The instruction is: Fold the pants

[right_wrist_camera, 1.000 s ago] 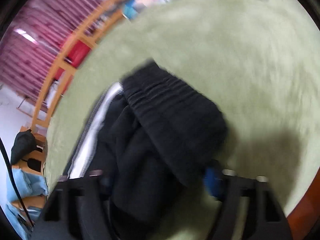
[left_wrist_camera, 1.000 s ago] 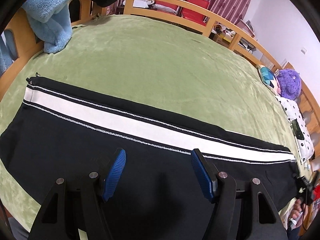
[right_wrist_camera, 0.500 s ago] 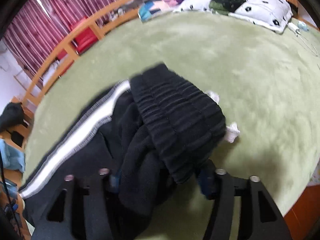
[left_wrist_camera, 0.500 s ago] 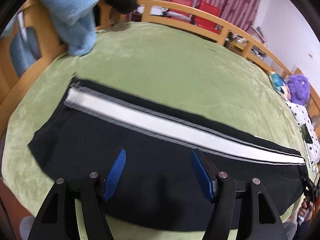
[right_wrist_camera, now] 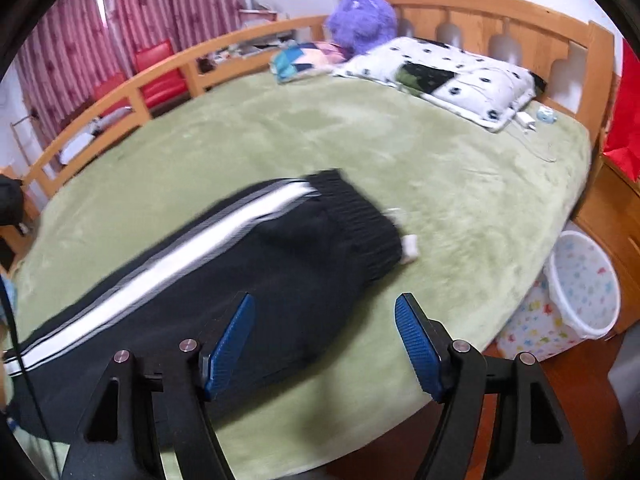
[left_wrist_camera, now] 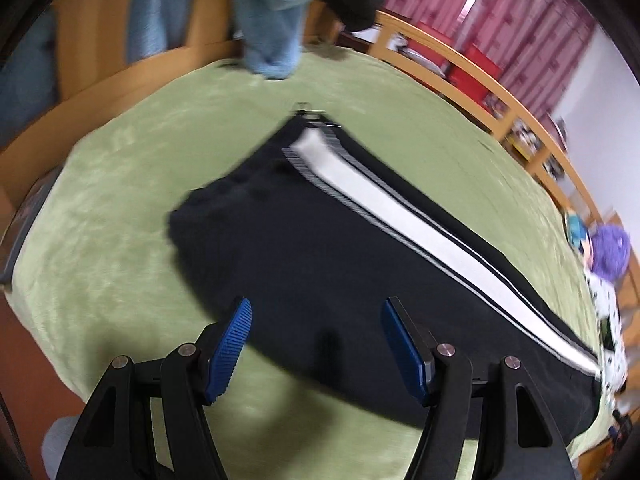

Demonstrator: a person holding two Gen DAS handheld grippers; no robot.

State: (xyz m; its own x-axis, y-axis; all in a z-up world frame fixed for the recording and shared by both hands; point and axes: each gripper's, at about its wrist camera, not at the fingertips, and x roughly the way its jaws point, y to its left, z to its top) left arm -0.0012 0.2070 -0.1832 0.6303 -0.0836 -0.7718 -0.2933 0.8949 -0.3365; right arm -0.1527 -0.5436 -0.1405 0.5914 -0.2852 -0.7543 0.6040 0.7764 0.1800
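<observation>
Your grippers (left_wrist_camera: 316, 336) (right_wrist_camera: 324, 336) hang spread, empty, above the pants (left_wrist_camera: 320, 248).
Blue blanket (left_wrist_camera: 280, 12) at twelve o'clock; pillow (right_wrist_camera: 444, 76) at one.

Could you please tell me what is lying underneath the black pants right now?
The pants lie on the green blanket; anything between them is covered from view.

Bare green blanket (right_wrist_camera: 460, 184) beyond pants (right_wrist_camera: 240, 264), pillow (right_wrist_camera: 452, 76) at headboard (right_wrist_camera: 500, 16)
</observation>
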